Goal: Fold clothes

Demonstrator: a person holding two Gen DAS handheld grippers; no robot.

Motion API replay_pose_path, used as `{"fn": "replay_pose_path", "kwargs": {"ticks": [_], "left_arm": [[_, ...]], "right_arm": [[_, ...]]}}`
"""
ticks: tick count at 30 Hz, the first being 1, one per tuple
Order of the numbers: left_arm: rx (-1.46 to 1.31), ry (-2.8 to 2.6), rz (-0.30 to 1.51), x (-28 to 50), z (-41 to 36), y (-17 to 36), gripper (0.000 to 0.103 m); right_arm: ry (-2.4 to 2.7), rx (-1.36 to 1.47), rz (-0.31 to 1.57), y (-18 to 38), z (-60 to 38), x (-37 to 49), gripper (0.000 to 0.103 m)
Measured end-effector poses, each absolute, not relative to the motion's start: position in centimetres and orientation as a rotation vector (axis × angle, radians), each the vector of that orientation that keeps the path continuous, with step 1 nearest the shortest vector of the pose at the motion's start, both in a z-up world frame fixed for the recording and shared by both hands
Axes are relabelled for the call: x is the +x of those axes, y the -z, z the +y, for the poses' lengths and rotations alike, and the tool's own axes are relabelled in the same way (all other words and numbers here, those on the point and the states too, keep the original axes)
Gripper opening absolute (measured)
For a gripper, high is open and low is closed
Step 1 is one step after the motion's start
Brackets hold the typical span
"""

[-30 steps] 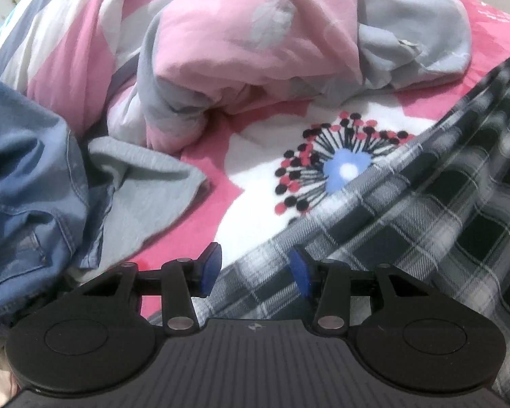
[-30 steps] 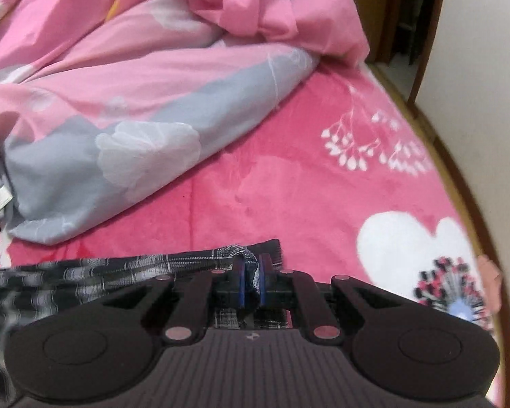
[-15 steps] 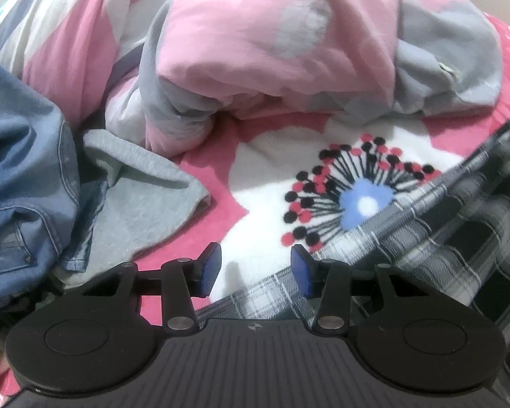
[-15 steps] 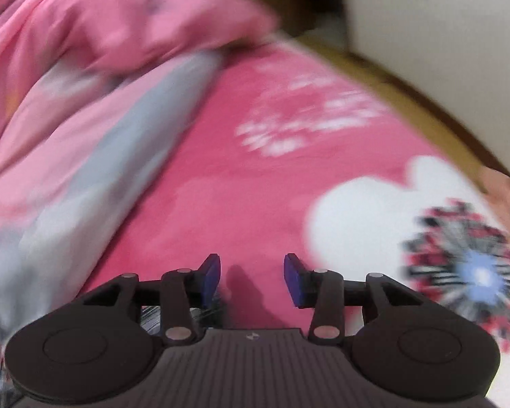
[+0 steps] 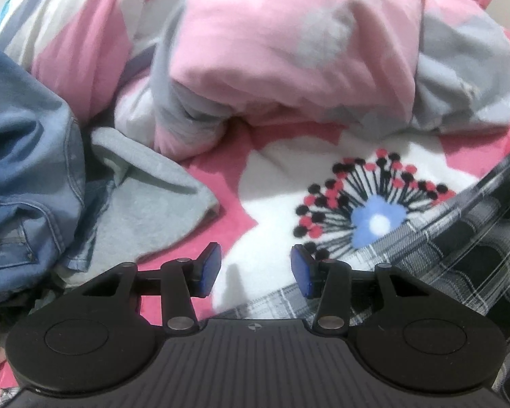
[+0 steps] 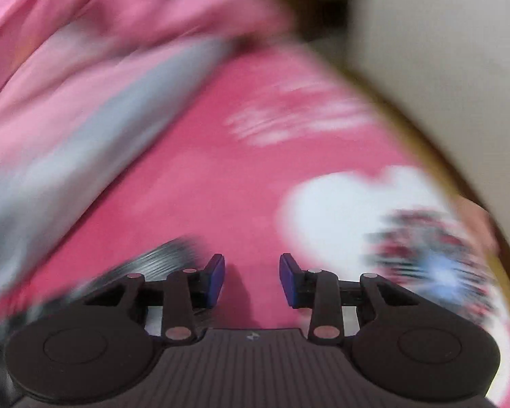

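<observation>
Your left gripper (image 5: 256,268) opens, nothing between its blue pads, over the pink floral blanket (image 5: 282,176); the plaid shirt (image 5: 459,238) fills the frame's lower right. Your right gripper (image 6: 251,280) is closing, empty, shirt edge at lower left

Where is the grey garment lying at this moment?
In the left wrist view the grey garment lies at left on the pink floral blanket, against the blue jeans, below the bunched pink-and-grey duvet.
</observation>
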State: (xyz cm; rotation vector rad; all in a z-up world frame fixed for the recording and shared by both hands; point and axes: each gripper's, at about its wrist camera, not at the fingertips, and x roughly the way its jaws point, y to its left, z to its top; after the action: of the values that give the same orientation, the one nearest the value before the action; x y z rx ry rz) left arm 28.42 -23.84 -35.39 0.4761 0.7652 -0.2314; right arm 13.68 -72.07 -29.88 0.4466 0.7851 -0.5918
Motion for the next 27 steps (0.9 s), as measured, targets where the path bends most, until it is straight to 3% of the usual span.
{"fn": "replay_pose_path", "kwargs": {"ticks": [3, 9, 14, 19, 21, 22, 27], "left_arm": [[0.468, 0.241, 0.753, 27.7, -23.1, 34.0, 0.049], [0.37, 0.302, 0.815, 23.4, -20.7, 30.4, 0.055], [0.298, 0.378, 0.929, 18.3, -19.2, 29.9, 0.056], [0.225, 0.394, 1.02, 14.0, -18.3, 30.5, 0.056], [0.211, 0.39, 1.046, 13.0, -17.7, 30.6, 0.056], [0.204, 0.388, 1.058, 12.5, -17.4, 30.6, 0.056], [0.188, 0.345, 1.095, 11.4, -14.9, 30.6, 0.056]], "right_arm": [[0.55, 0.604, 0.757, 28.0, -72.5, 9.6, 0.039], [0.429, 0.823, 0.941, 27.0, -68.2, 3.1, 0.043], [0.572, 1.281, 0.937, 30.0, -68.3, -2.3, 0.049], [0.611, 1.339, 0.888, 32.9, -69.0, -2.0, 0.049], [0.59, 1.318, 0.855, 33.7, -69.3, -1.0, 0.04], [0.571, 1.288, 0.855, 33.5, -69.4, -0.6, 0.009], [0.541, 1.004, 0.827, 28.0, -67.9, 0.2, 0.007]]}}
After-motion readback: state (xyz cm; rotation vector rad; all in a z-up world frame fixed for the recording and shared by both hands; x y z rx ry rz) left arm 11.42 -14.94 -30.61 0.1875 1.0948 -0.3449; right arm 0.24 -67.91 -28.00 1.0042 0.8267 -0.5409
